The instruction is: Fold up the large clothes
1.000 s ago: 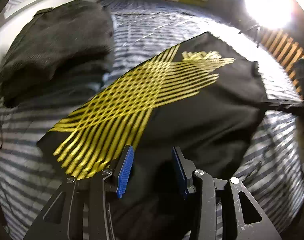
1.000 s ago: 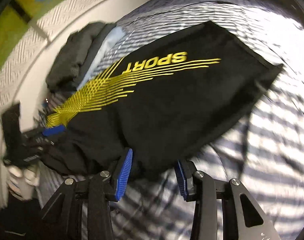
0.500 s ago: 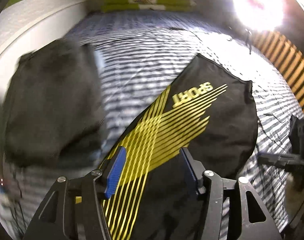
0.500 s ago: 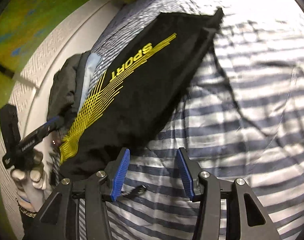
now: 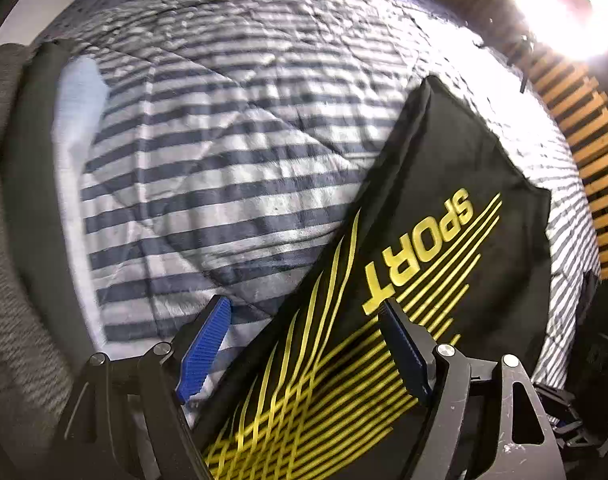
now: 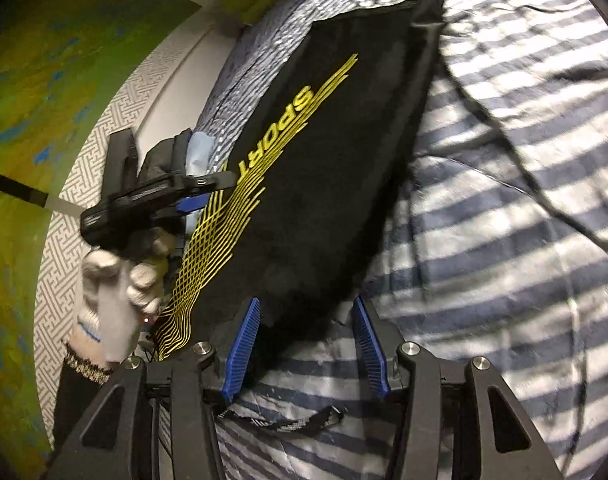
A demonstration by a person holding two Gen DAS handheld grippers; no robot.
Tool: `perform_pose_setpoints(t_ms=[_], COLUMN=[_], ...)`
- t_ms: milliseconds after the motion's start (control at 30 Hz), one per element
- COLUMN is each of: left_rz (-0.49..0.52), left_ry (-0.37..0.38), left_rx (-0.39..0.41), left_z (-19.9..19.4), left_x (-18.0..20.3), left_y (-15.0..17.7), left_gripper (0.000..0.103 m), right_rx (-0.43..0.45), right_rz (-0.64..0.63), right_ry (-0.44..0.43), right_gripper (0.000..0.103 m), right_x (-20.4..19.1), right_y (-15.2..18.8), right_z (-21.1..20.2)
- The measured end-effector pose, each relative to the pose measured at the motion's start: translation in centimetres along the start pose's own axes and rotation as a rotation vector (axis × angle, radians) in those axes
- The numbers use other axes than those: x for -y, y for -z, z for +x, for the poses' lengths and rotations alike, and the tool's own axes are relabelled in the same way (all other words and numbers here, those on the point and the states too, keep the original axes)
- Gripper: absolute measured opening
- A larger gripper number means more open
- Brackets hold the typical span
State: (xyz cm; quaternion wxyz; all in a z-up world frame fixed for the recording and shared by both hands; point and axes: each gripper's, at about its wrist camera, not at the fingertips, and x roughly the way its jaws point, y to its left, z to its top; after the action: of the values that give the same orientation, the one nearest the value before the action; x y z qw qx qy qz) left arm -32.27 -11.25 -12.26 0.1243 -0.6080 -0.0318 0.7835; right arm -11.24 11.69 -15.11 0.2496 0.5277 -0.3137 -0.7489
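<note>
Black SPORT garment [image 5: 455, 208] lies folded on striped bed quilt [image 5: 224, 184]. Left tongs [image 5: 304, 348] spread wide over its near edge; right tongs [image 6: 305, 344] wide at its corner, gripping nothing.

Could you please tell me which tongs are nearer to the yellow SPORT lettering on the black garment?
Left. The left tongs sit just below the SPORT lettering; the right tongs straddle the garment's plain corner.

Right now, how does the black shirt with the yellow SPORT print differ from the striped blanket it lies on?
The black shirt with yellow SPORT print is dark and plain apart from its yellow lines; the blue-and-white striped quilted blanket is banded all over. The shirt is folded into a narrow panel; the blanket lies spread wide beneath it. Both are soft fabric.
</note>
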Motion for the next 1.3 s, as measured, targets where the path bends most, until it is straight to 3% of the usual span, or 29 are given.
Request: perform_pose_setpoints(t_ms=[33, 67, 100, 200, 333, 400, 500, 800, 1033, 1133, 1300], left_rz=[0.013, 0.015, 0.012, -0.02, 0.049, 0.028, -0.015, -0.083, -0.134, -0.102, -0.058], left_ry=[0.004, 0.013, 0.015, 0.051, 0.004, 0.015, 0.043, 0.182, 0.382, 0.415, 0.398], left_rx=[0.008, 0.013, 0.021, 0.019, 0.023, 0.027, 0.035, 0.17, 0.381, 0.453, 0.501], left_z=[0.0, 0.0, -0.1, -0.3, -0.2, -0.2, -0.5, -7.8, -19.4, -25.1, -31.7], left_x=[0.1, 0.1, 0.0, -0.6, 0.6, 0.5, 0.1, 1.3, 3.7, 5.8, 10.0], left_y=[-0.1, -0.2, -0.2, -0.3, 0.1, 0.1, 0.3, 2.3, 6.1, 9.2, 14.4], left_gripper=[0.077, 0.069, 0.057, 0.031, 0.024, 0.016, 0.006, 0.004, 0.004, 0.004, 0.003], right_rx=[0.001, 0.002, 0.005, 0.003, -0.002, -0.007, -0.007, 0.071, 0.204, 0.28, 0.374], right_rz=[-0.006, -0.013, -0.018, -0.01, 0.0, 0.008, 0.03, -0.061, -0.256, -0.334, -0.412], right_ry=[-0.004, -0.004, -0.004, -0.012, -0.022, -0.026, -0.058, -0.117, -0.131, -0.131, -0.109], right_gripper=[0.044, 0.043, 0.04, 0.029, 0.02, 0.011, 0.007, 0.005, 0.004, 0.004, 0.004], right_x=[-0.1, -0.3, -0.5, -0.4, -0.1, 0.1, 0.3, -2.8, -7.6, -9.8, -12.9], right_y=[0.0, -0.1, -0.1, -0.1, -0.1, -0.1, -0.1, -0.4, -0.6, -0.5, 0.7], right_z=[0.2, 0.4, 0.6, 1.0, 1.3, 1.5, 1.3, -4.2, -14.2, -19.4, -25.9])
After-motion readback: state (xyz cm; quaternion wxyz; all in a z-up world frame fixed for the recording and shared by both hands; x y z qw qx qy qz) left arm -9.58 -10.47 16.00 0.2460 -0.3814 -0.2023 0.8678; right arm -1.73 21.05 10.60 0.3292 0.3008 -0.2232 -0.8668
